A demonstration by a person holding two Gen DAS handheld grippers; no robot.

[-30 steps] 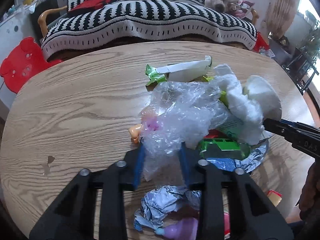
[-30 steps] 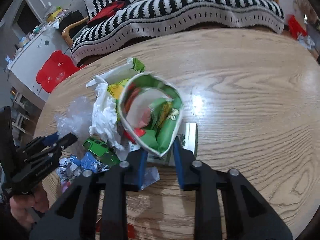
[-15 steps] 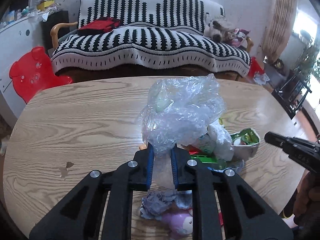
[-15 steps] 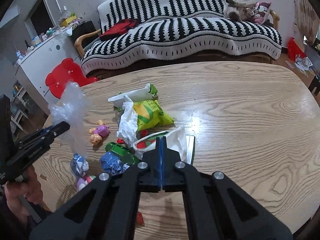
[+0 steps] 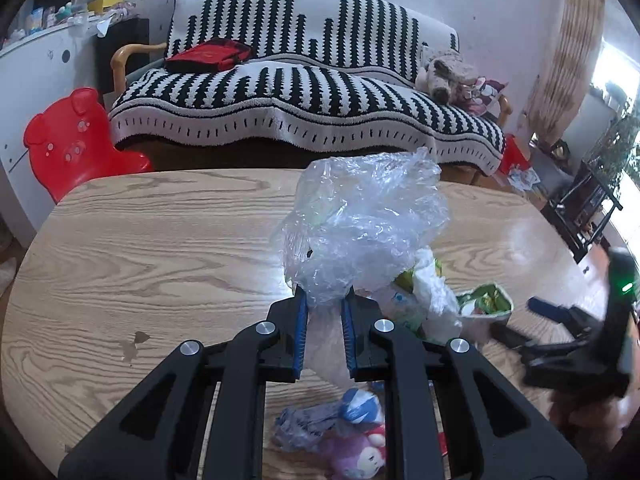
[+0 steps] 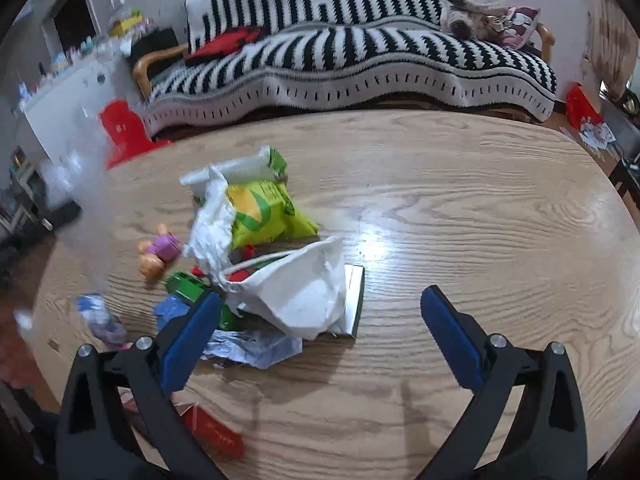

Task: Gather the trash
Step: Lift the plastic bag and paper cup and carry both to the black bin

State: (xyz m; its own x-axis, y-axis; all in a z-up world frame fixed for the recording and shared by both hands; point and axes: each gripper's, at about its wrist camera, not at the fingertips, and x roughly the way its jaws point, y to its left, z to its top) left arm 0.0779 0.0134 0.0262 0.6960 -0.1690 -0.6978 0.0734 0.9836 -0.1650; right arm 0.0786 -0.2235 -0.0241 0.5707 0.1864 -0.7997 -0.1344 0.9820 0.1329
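Trash sits in a pile on the wooden table [image 6: 460, 200]. Closest, the right gripper [image 6: 320, 320] has its blue fingers spread wide with nothing between them. Just ahead and a bit left of it lies a white snack bag [image 6: 300, 292], mouth facing left. Farther left, the left gripper [image 5: 324, 320] squeezes a crinkly clear plastic bag [image 5: 368, 220], lifted off the table.

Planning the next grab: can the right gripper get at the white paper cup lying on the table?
Probably yes: the right gripper is open, and the white paper cup lies just ahead, uncovered.
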